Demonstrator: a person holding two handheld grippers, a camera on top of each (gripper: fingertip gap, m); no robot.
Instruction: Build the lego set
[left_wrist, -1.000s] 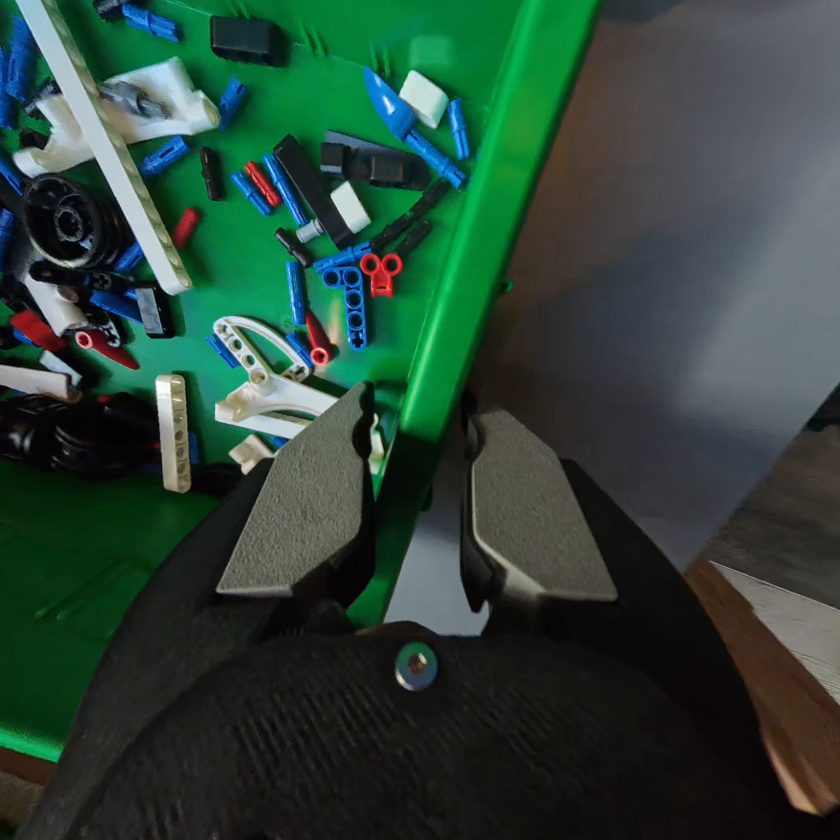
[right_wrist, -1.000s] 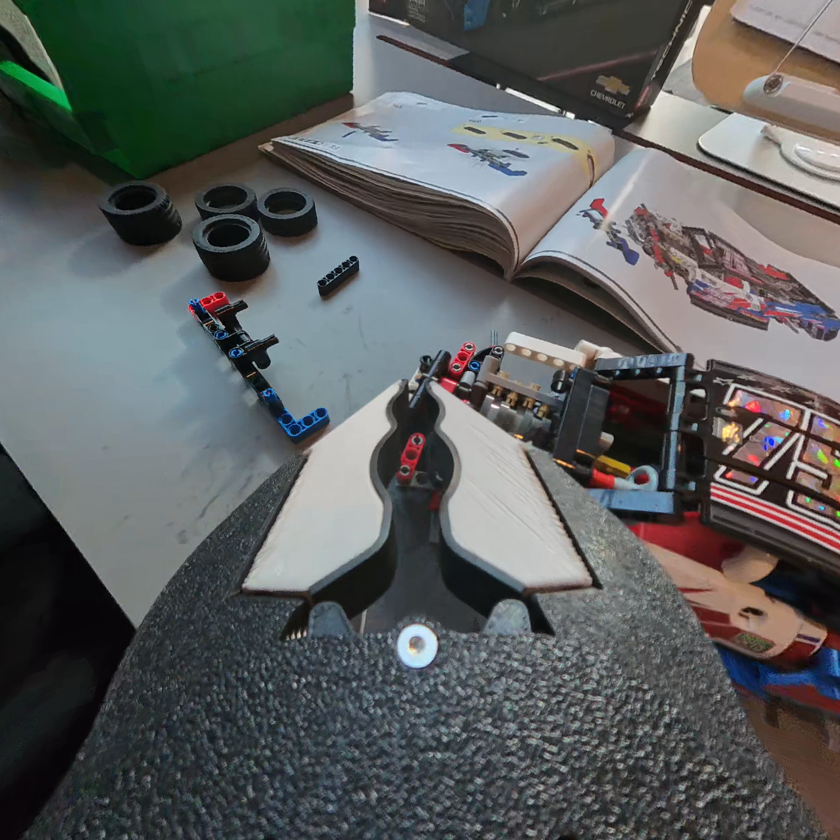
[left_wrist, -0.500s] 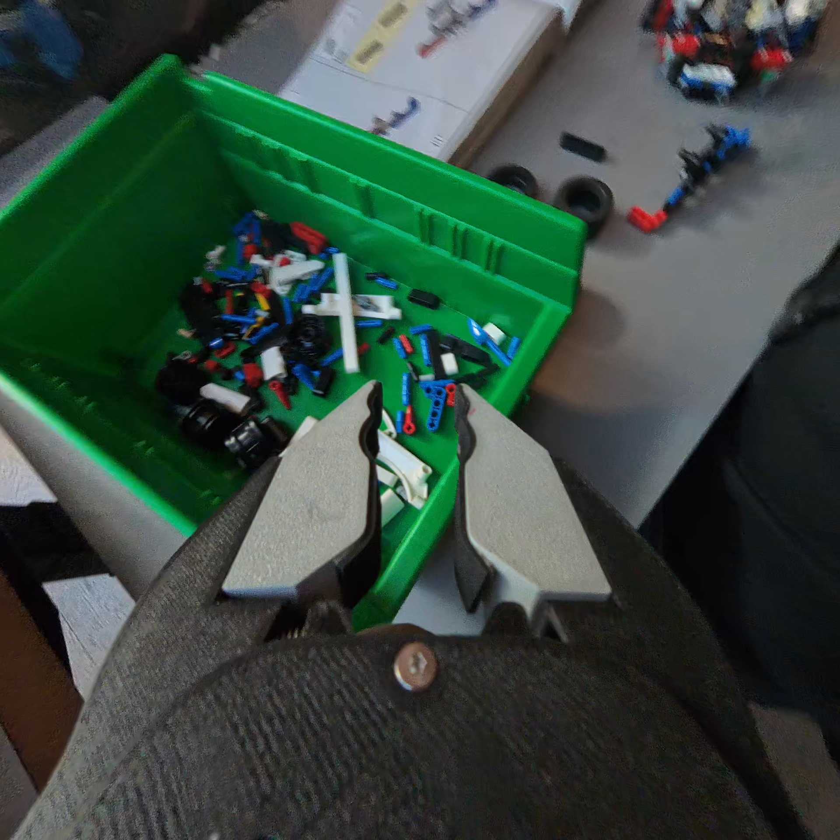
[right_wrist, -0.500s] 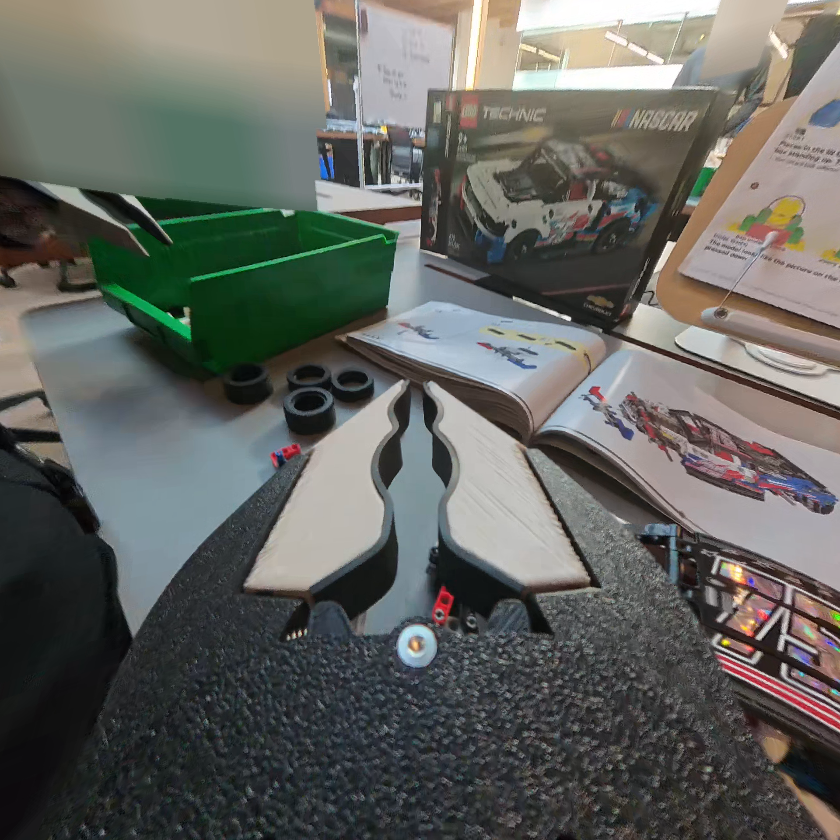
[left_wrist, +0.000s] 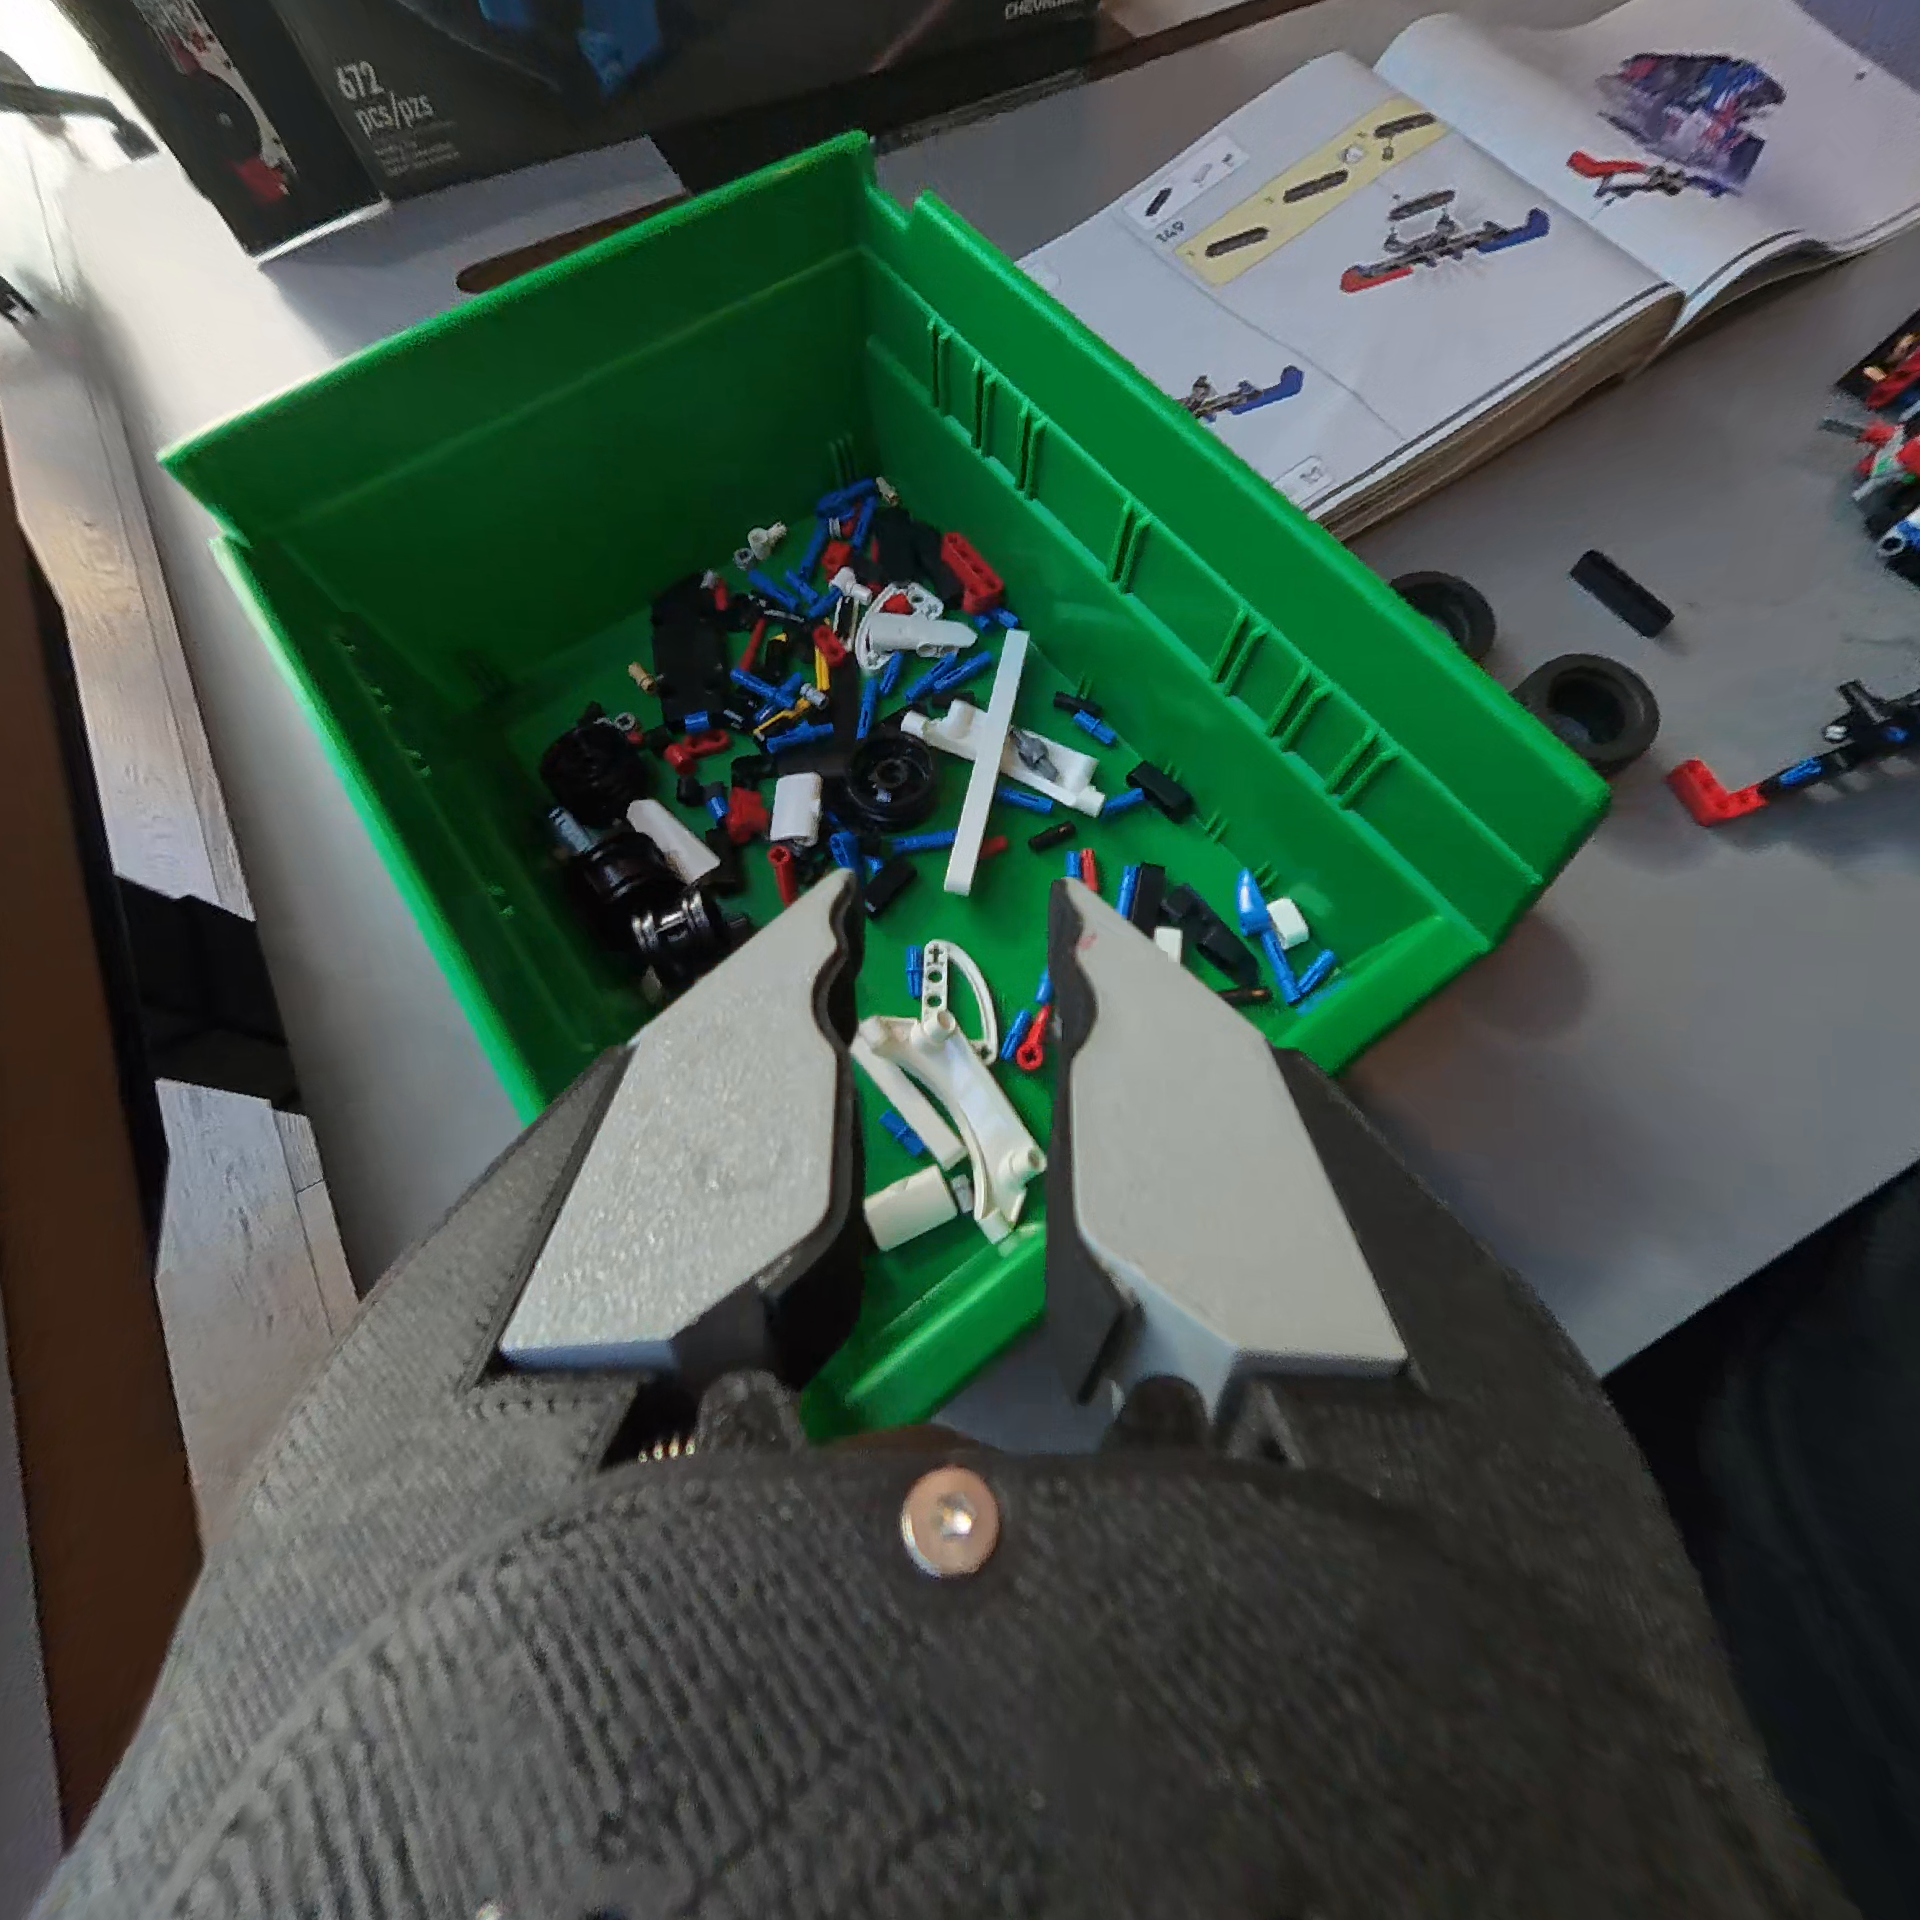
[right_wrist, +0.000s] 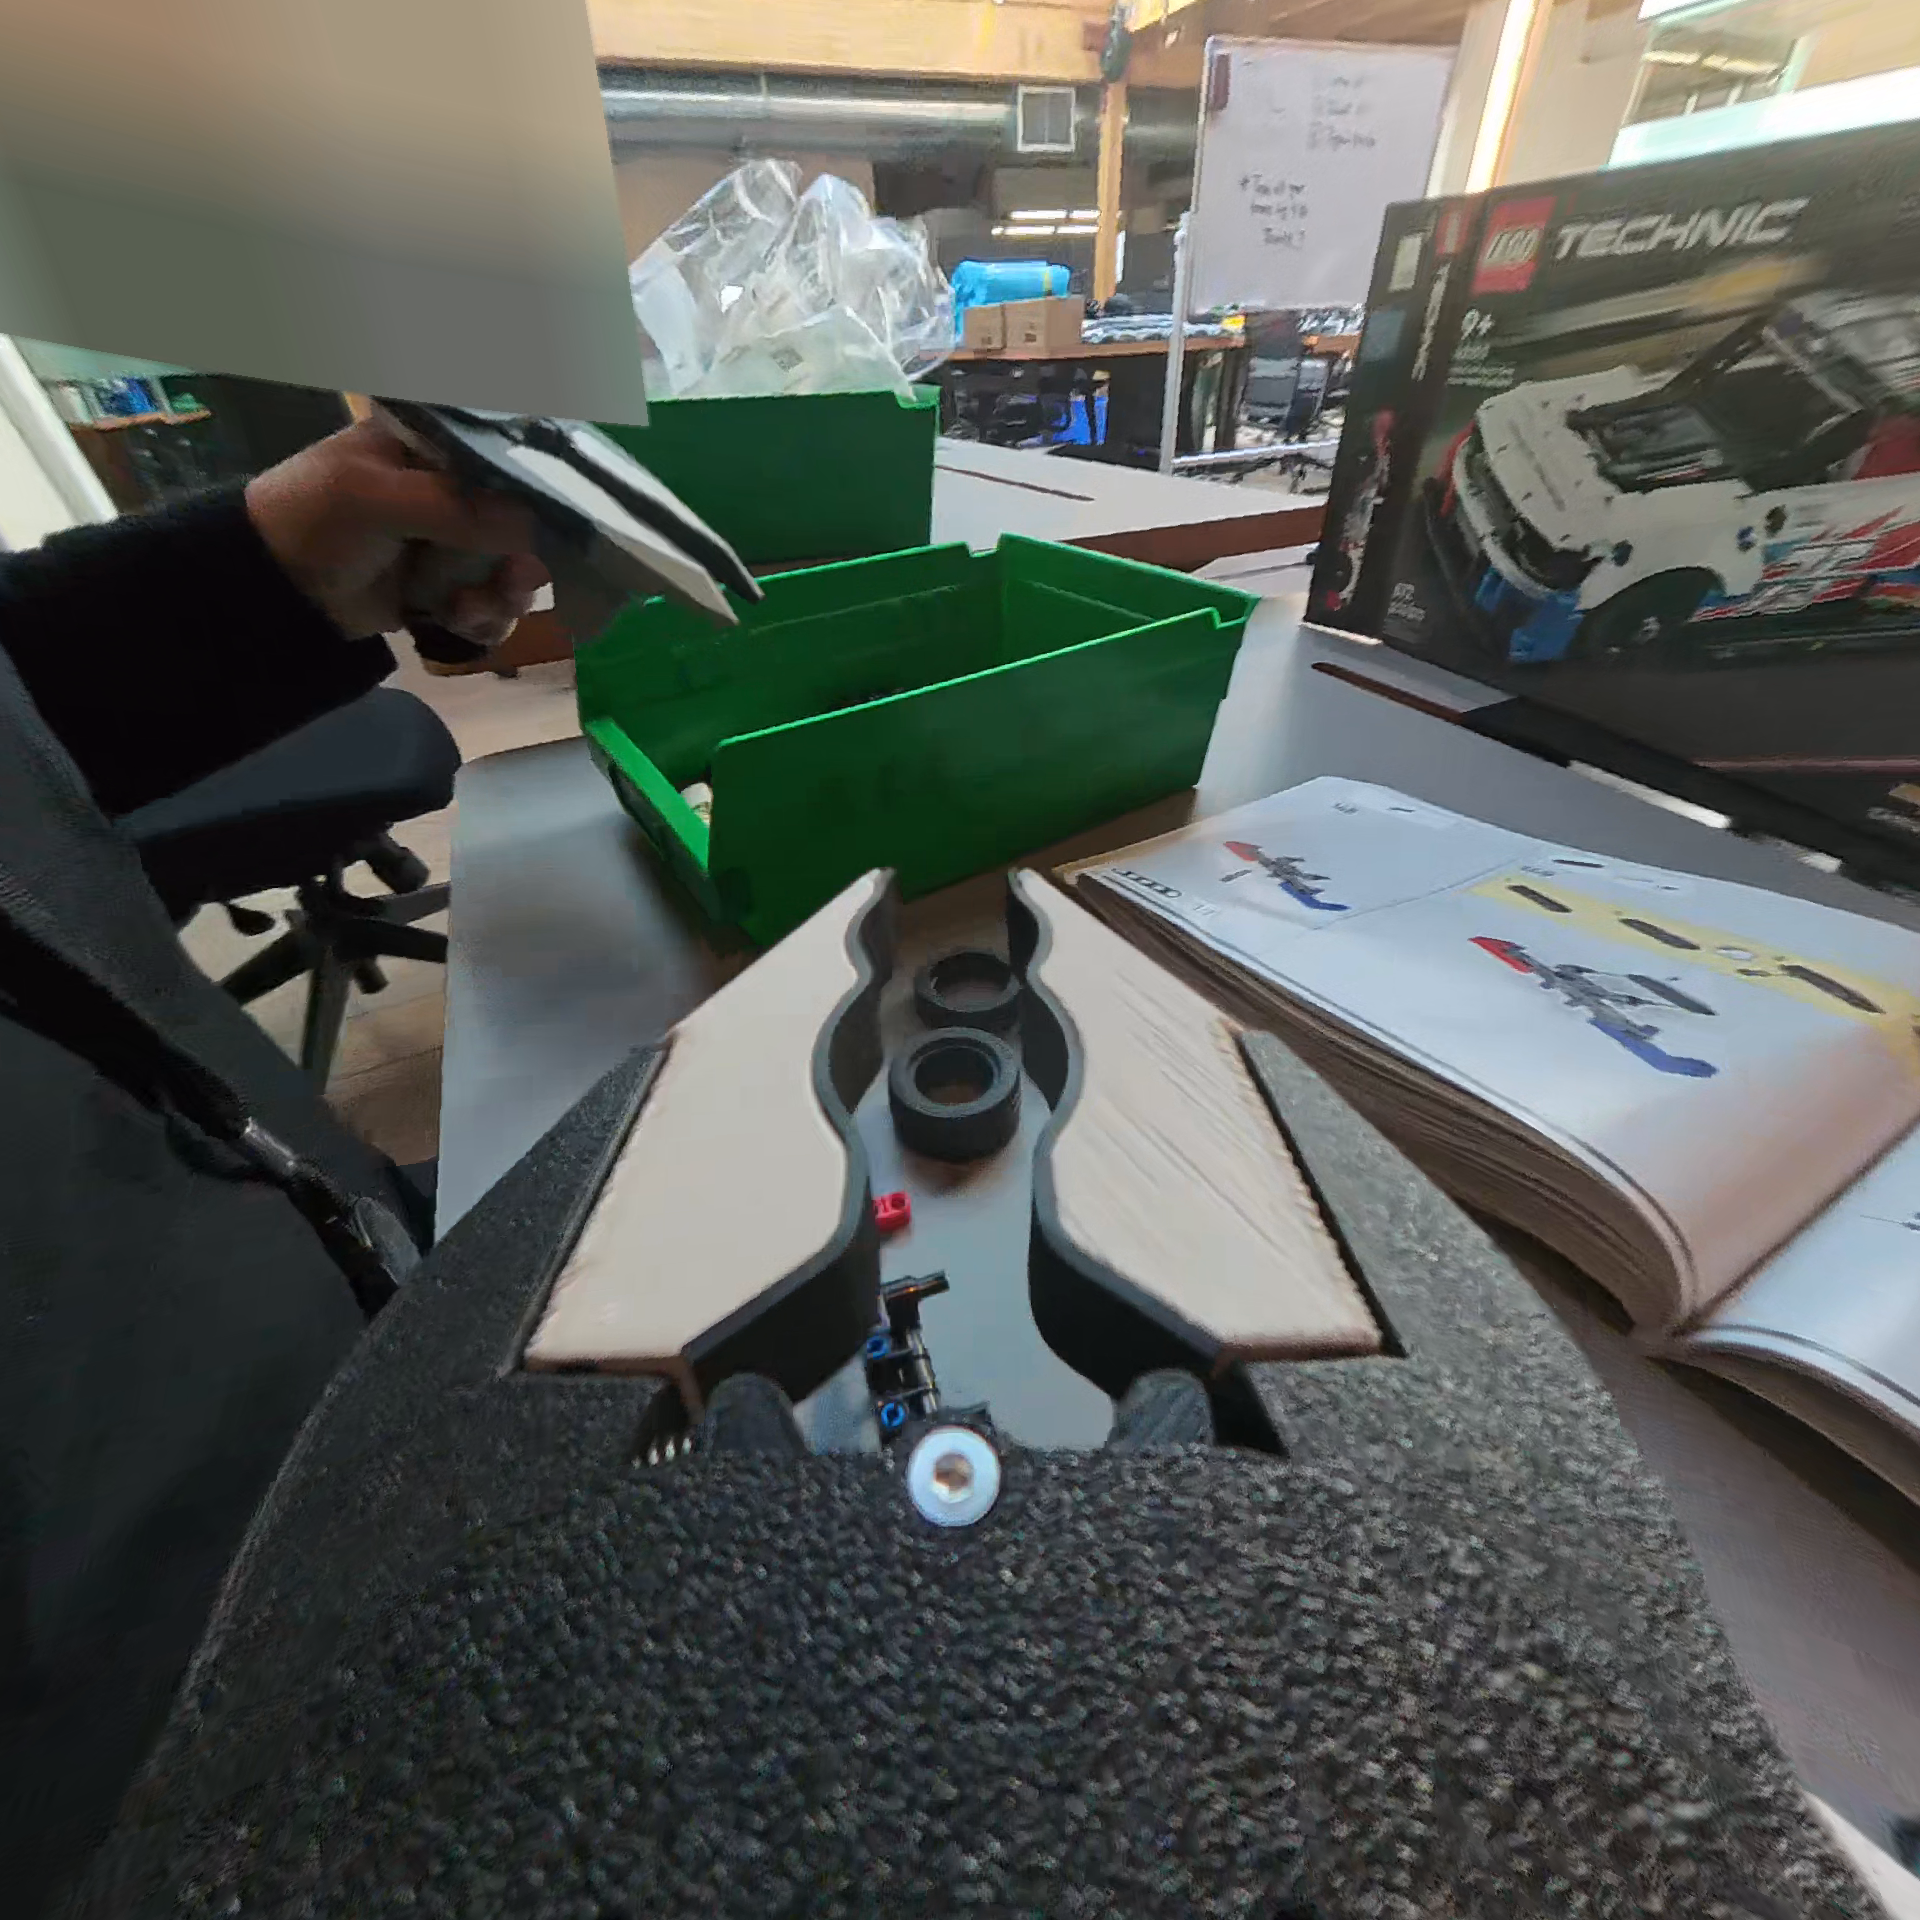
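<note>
A green bin (left_wrist: 1226, 644) holds several loose Lego pieces: white curved panels (left_wrist: 956, 1091), a long white beam (left_wrist: 987, 769), black wheels and small blue, red and black pins. My left gripper (left_wrist: 951, 894) hangs over the bin's near end, open and empty. It also shows in the right wrist view (right_wrist: 665, 540), held by a hand above the bin (right_wrist: 935, 727). My right gripper (right_wrist: 953, 883) is open and empty above the table. Under it lie two black tyres (right_wrist: 954, 1091) and a small black, blue and red sub-assembly (right_wrist: 904, 1340).
An open instruction book (right_wrist: 1455, 987) lies right of the bin, with the set's box (right_wrist: 1662, 468) behind it. The left wrist view shows tyres (left_wrist: 1584, 707), a black beam (left_wrist: 1621, 592), the sub-assembly (left_wrist: 1766, 779) and part of the built car (left_wrist: 1891, 488) at the right edge. About 15 centimetres separates my right fingertips from the built car (left_wrist: 1891, 488).
My left gripper rose and drew back from the bin's rim, and its jaws opened wider. My right gripper lifted off the car model, swung left over the tyres and opened wider.
</note>
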